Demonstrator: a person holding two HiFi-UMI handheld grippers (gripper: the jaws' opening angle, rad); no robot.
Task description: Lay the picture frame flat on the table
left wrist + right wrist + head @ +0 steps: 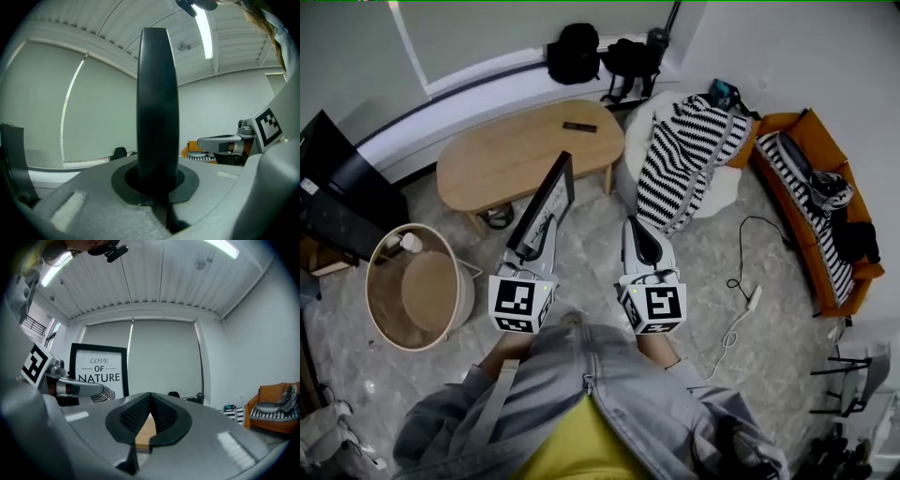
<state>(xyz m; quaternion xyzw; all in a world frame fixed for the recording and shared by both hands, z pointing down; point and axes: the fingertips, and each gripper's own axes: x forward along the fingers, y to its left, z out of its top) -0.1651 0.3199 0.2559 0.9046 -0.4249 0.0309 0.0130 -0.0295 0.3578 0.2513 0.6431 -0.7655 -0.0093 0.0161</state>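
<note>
A black picture frame (546,204) stands upright in my left gripper (540,240), which is shut on its lower edge. It hangs over the floor, just in front of the oval wooden table (516,155). In the left gripper view the frame's dark edge (157,108) rises straight up out of the closed pads of the left gripper (157,190). My right gripper (639,231) is level beside it, shut and empty. From the right gripper (150,411) view the frame's face (99,369) reads "LOVE OF NATURE", and a strip of the table (143,433) shows beyond the jaws.
A small black remote (579,127) lies on the table. A round wooden basket table (417,286) and a dark screen (342,192) are at the left. A white pouf with a striped blanket (689,155), an orange sofa (816,202) and a floor cable (741,281) are at the right.
</note>
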